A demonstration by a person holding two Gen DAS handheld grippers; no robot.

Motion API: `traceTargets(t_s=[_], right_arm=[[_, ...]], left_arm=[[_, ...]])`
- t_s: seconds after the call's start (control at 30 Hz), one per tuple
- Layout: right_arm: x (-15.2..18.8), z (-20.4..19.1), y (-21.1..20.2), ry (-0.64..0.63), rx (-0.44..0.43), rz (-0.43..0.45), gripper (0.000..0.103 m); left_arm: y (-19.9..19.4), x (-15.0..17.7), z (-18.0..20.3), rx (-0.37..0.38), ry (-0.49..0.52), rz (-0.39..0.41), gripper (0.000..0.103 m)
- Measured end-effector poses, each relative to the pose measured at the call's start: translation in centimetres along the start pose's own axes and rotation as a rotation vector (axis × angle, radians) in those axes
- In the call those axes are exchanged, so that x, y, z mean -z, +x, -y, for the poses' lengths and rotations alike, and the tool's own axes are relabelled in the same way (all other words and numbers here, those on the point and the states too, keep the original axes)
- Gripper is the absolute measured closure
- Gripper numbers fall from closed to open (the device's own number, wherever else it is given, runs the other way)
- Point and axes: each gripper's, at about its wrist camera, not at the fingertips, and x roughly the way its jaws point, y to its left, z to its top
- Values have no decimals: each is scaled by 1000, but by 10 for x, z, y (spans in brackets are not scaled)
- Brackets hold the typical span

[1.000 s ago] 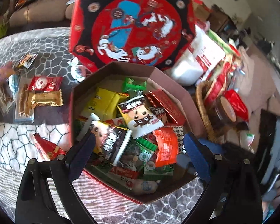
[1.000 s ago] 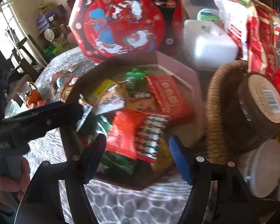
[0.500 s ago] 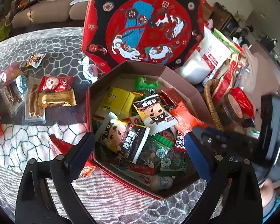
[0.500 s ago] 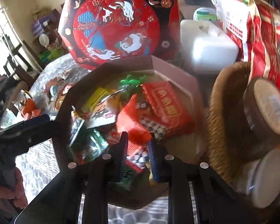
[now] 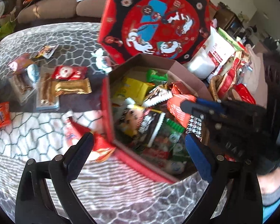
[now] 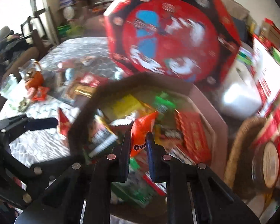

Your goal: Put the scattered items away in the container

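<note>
Since half a second ago my right gripper (image 6: 138,145) has lifted its catch up out of the heap, and both views have swung left, so more of the table (image 5: 46,130) shows. Its fingers (image 6: 125,149) sit narrow, pinched on an orange packet (image 6: 141,130) that hangs above the middle of the box (image 5: 106,100), over the other sweets. From the left camera the same packet (image 5: 177,110) shows at the tip of the right tool, well inside the rim.

My left gripper (image 5: 138,145) is spread wide and holds nothing; it hovers over the box's near corner, with a red wrapper (image 5: 95,141) lying on the table just outside the wall, between its fingers.

As I read it, the step in hand is resettling this packet in the box. I would lower it towards a free patch near the far wall, ease the fingers apart only once it is low, and draw straight back so the thin foil does not cling (the right view is badly blurred, so I would slow down first).

Plenty is left outside: a gold bar (image 5: 72,87), a red sweet (image 5: 69,72) and an orange pack (image 5: 1,114) lie well apart from the box on the left. I judge the red wrapper the natural next pick for the left tool.
</note>
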Motion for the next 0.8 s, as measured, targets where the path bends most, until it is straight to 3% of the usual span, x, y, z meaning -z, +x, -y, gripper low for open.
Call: traceTargets(t_s=[0.2, 0.3, 0.47, 0.53, 0.63, 0.8], right_arm=[[-11, -10, -6, 92, -251, 29, 82], [-9, 2, -10, 186, -253, 54, 76], [1, 42, -11, 355, -209, 69, 68], [2, 47, -2, 387, -264, 50, 68], [3, 32, 23, 321, -284, -41, 68], [4, 26, 63, 273, -126, -96, 71]], left_arm=[[-19, 1, -32, -22, -49, 24, 4], [-19, -1, -39, -28, -59, 16, 4], [-17, -4, -23, -36, 5, 14, 4], [-15, -5, -15, -26, 22, 13, 4], [-13, -6, -8, -18, 30, 12, 4], [-5, -10, -3, -62, 77, 1, 4]])
